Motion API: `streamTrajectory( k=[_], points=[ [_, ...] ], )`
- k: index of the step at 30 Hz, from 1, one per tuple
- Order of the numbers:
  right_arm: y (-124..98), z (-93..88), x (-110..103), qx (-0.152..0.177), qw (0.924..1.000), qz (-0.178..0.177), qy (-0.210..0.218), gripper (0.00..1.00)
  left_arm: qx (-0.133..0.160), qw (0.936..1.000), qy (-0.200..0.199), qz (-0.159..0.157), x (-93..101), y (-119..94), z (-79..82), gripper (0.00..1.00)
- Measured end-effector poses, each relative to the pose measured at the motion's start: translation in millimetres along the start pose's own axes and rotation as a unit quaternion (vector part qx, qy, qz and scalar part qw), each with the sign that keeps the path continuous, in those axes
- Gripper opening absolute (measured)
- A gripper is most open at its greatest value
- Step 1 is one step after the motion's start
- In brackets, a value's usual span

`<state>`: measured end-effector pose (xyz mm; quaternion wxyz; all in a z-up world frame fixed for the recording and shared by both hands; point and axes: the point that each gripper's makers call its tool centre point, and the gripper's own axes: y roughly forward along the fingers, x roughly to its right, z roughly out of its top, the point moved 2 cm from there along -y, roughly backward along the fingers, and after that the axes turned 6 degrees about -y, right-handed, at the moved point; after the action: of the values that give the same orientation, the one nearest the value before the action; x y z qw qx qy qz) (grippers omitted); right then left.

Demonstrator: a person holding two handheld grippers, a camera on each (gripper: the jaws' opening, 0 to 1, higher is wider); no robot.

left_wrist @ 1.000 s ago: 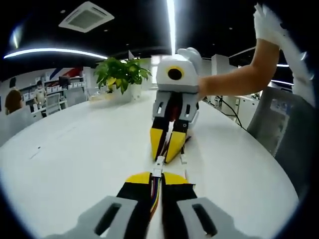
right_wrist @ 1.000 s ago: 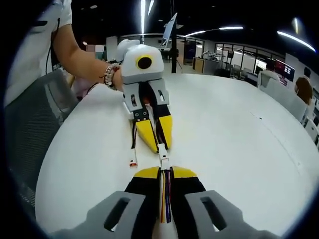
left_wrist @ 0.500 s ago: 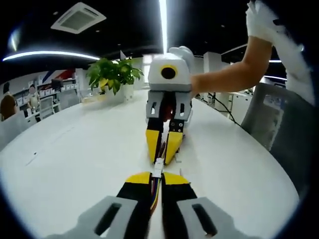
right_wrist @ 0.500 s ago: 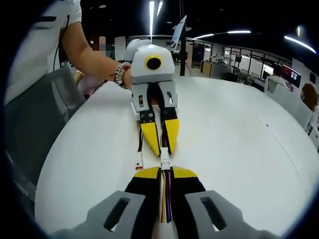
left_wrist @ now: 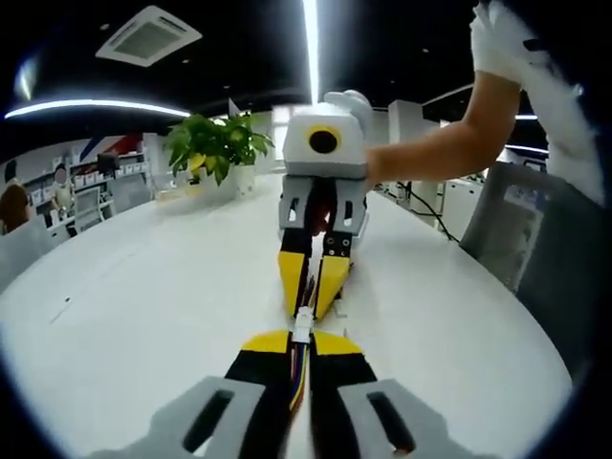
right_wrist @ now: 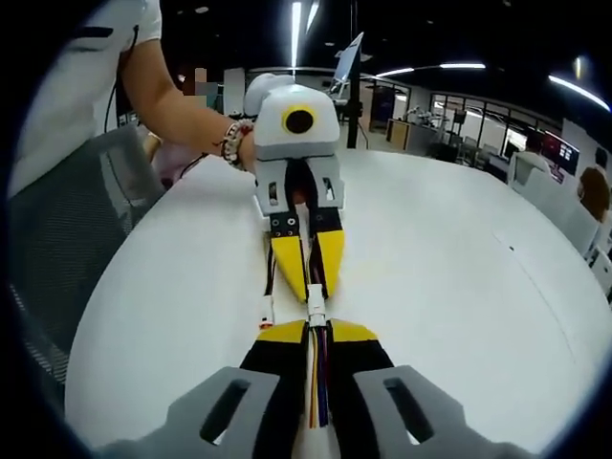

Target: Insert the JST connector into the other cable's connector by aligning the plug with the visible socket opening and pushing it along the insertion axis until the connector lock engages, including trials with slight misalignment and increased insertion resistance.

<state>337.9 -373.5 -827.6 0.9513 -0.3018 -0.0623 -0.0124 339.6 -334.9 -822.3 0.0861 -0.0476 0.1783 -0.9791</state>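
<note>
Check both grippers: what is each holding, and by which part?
Each is shut on its cable just behind the connector: left gripper holds one cable, right gripper the other.

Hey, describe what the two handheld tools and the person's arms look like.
Both tools match: the left tool and right tool have black jaws with yellow tips, grey frames and white housings. The person wears a white short sleeve, a beaded bracelet and a white glove.

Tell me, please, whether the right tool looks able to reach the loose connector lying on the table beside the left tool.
Probably not as things stand: the right tool is shut on its own cable, though the loose connector lies unobstructed on the table.
</note>
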Motion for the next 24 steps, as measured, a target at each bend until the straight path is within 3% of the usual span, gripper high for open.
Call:
streamTrajectory(
  k=[11, 17, 24],
  points=[
    [2.1, -0.3, -3.1, -0.009, 0.9999, 0.002, -0.007, 0.04, -0.002, 1.0, -0.004, -0.001, 2.3, 1.0, -1.0, 0.0],
    [4.2, -3.0, -2.3, 0.002, 0.9999, -0.005, 0.016, 0.05, -0.01, 0.9999, 0.001, 0.002, 0.2, 2.5, -3.1, 0.0],
    [6.3, -4.8, -3.0, -0.009, 0.9995, -0.016, 0.024, 0.05, -0.021, 0.9997, -0.001, 0.011, -2.2, 4.8, -7.1, 0.0]
  ],
)
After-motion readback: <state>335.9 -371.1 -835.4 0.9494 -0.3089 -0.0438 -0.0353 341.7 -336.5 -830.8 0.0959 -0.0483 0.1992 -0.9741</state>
